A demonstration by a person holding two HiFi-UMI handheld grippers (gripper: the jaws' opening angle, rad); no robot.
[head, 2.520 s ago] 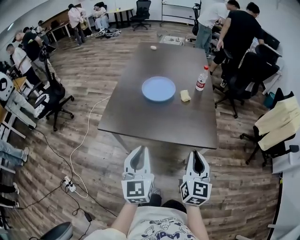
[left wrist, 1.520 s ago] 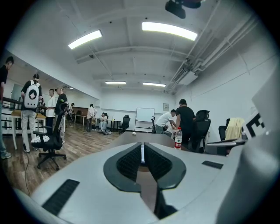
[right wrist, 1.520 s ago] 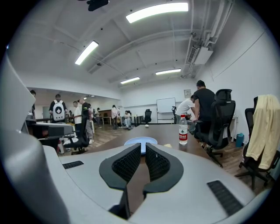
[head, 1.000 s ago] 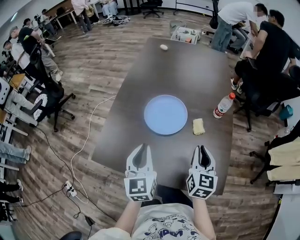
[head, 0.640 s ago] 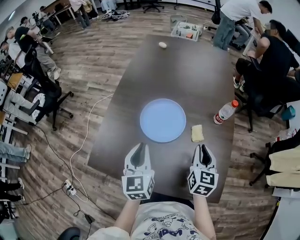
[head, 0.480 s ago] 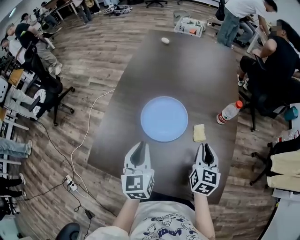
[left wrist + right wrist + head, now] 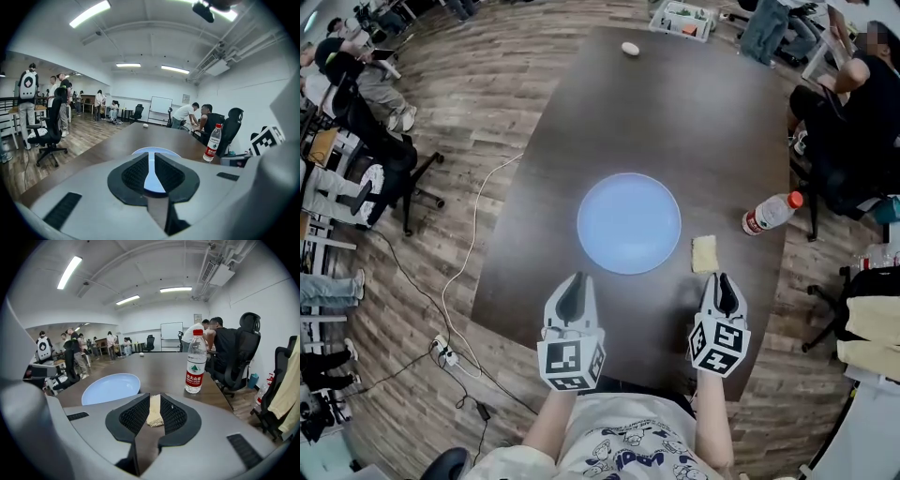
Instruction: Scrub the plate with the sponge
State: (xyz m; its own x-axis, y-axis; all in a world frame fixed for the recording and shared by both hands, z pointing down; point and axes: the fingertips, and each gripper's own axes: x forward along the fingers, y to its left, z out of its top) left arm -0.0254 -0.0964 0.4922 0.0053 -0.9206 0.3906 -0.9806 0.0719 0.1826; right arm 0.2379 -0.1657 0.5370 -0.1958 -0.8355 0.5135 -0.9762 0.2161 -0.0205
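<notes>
A pale blue plate (image 7: 628, 223) lies empty in the middle of the dark table (image 7: 675, 112). A yellow sponge (image 7: 704, 253) lies flat just right of it. My left gripper (image 7: 572, 278) hovers over the near table edge, a little short of the plate's near rim, its jaws shut on nothing. My right gripper (image 7: 724, 277) hangs just short of the sponge, jaws nearly together and empty. In the left gripper view the plate (image 7: 157, 150) shows over my left gripper (image 7: 148, 159). In the right gripper view the sponge (image 7: 154, 411) lies straight ahead of my right gripper (image 7: 154, 398), with the plate (image 7: 110, 386) at its left.
A water bottle (image 7: 772, 213) with a red label stands at the table's right edge, beyond the sponge. A small white object (image 7: 629, 48) lies at the far end. Seated people (image 7: 862, 103) and office chairs (image 7: 408, 178) ring the table; a cable (image 7: 473, 244) runs along the floor at the left.
Both grippers have come forward and down from in front of the table to over its near edge. Plate and sponge have not shifted on the table.
</notes>
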